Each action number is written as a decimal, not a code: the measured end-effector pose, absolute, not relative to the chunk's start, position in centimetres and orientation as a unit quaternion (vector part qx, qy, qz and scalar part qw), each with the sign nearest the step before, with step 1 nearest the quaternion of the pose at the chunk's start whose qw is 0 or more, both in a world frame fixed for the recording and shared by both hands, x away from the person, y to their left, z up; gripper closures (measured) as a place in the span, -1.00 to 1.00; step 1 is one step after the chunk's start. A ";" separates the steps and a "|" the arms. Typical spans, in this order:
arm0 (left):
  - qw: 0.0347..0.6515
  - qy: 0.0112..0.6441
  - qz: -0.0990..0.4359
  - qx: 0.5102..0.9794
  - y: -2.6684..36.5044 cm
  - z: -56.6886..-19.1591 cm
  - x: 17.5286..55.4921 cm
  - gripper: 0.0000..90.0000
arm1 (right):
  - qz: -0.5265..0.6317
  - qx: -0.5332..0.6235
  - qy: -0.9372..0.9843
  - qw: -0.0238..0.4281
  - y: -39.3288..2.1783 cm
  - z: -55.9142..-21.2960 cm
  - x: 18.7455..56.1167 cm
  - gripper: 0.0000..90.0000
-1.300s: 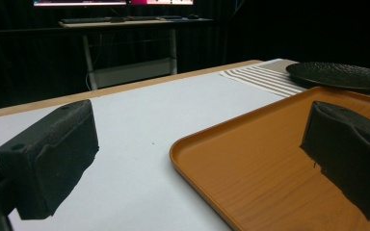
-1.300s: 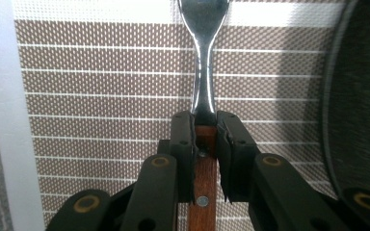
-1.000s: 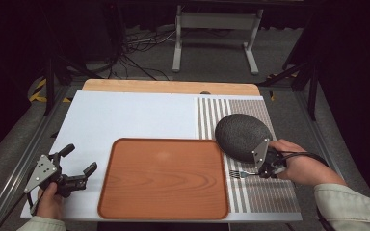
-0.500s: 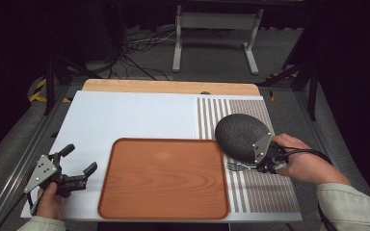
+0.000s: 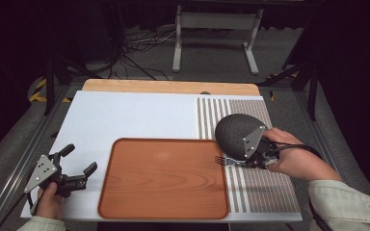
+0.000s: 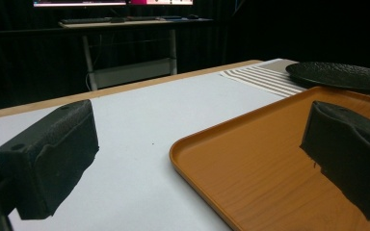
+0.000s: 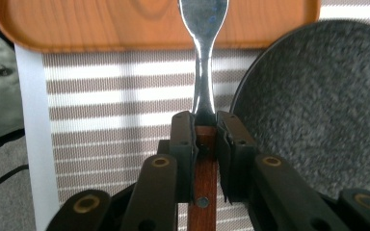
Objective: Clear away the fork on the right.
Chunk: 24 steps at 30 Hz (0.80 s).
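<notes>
I am holding a fork [image 7: 203, 48] by its wooden handle in my right gripper [image 5: 250, 156], jaws clamping it, tines reaching over the tray's [image 5: 164, 211] three o'clock rim, beside the dark plate [image 5: 231, 130]. My left gripper [image 5: 74, 166] is resting at the desk's [image 5: 125, 115] eight o'clock, jaws wide, holding nothing.

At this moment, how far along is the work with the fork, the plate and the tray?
Done: the right tongs are shut on the fork's wooden handle, its tines at the wooden tray's right edge. In hand: the fork is carried beside the dark plate. Left: nothing lies on the tray yet, the plate sits on the striped mat, and the left tongs stand open.
</notes>
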<state>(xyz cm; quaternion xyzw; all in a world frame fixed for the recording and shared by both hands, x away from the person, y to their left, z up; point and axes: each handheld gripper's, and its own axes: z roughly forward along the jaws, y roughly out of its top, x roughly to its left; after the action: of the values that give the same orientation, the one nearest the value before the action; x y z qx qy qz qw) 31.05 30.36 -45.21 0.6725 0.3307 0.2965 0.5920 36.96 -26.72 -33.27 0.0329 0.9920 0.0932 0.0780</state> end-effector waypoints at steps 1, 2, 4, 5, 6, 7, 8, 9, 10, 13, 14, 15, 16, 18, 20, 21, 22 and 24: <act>0.592 0.331 0.296 0.672 30.4 -45.2 31.0 -1.00 | 0.096 0.032 0.992 0.082 -26.5 -33.2 37.0 0.74; 0.592 0.331 0.296 0.672 30.4 -45.2 31.0 -1.00 | 0.099 0.033 0.991 0.082 -26.2 -33.1 37.1 0.74; 0.593 0.331 0.296 0.672 30.4 -45.2 31.1 -1.00 | 0.103 0.034 0.991 0.083 -25.8 -33.0 37.1 0.74; 0.592 0.331 0.296 0.672 30.4 -45.2 31.0 -1.00 | 0.104 0.035 0.991 0.082 -25.6 -32.9 37.1 0.74; 0.592 0.331 0.296 0.672 30.4 -45.2 31.0 -1.00 | 0.108 0.035 0.990 0.084 -25.3 -32.8 37.1 0.74; 0.592 0.331 0.296 0.672 30.4 -45.2 31.0 -1.00 | 0.113 0.038 0.989 0.084 -25.0 -32.8 37.1 0.74; 0.593 0.331 0.296 0.672 30.4 -45.2 31.0 -1.00 | 0.119 0.046 0.988 0.084 -24.4 -32.6 37.1 0.74; 0.593 0.331 0.296 0.672 30.4 -45.2 31.0 -1.00 | 0.119 0.046 0.988 0.084 -24.4 -32.6 37.1 0.74; 0.592 0.331 0.296 0.672 30.4 -45.2 31.1 -1.00 | 0.126 0.053 0.987 0.085 -24.2 -32.7 37.0 0.74; 0.593 0.331 0.296 0.671 30.4 -45.2 31.0 -1.00 | 0.142 0.075 0.984 0.082 -23.3 -32.5 37.0 0.74; 0.593 0.331 0.297 0.671 30.4 -45.2 31.0 -1.00 | 0.147 0.080 0.982 0.083 -23.0 -32.5 37.0 0.74; 0.592 0.331 0.297 0.672 30.4 -45.2 31.0 -1.00 | 0.151 0.085 0.981 0.082 -22.8 -32.5 37.0 0.74; 0.593 0.331 0.297 0.671 30.4 -45.2 31.0 -1.00 | 0.154 0.090 0.981 0.082 -22.5 -32.5 37.0 0.74; 0.592 0.331 0.297 0.672 30.5 -45.2 31.0 -1.00 | 0.160 0.110 0.978 0.073 -22.1 -32.6 36.9 0.74; 0.593 0.331 0.298 0.671 30.5 -45.2 31.0 -1.00 | 0.167 0.134 0.975 0.063 -21.7 -32.6 36.9 0.74; 0.593 0.331 0.297 0.671 30.5 -45.2 31.0 -1.00 | 0.167 0.139 0.974 0.063 -21.5 -32.7 36.8 0.74; 0.593 0.331 0.297 0.671 30.5 -45.2 31.0 -1.00 | 0.167 0.139 0.974 0.063 -21.5 -32.7 36.8 0.74; 0.593 0.331 0.298 0.671 30.5 -45.2 31.0 -1.00 | 0.170 0.163 0.970 0.058 -21.1 -32.8 36.9 0.74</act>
<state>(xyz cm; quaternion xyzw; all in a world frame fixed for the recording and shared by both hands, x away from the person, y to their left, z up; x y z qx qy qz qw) 31.04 30.46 -45.17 0.6708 0.3306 0.2977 0.5933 36.89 -21.14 -32.81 0.1630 0.9702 0.1696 0.0582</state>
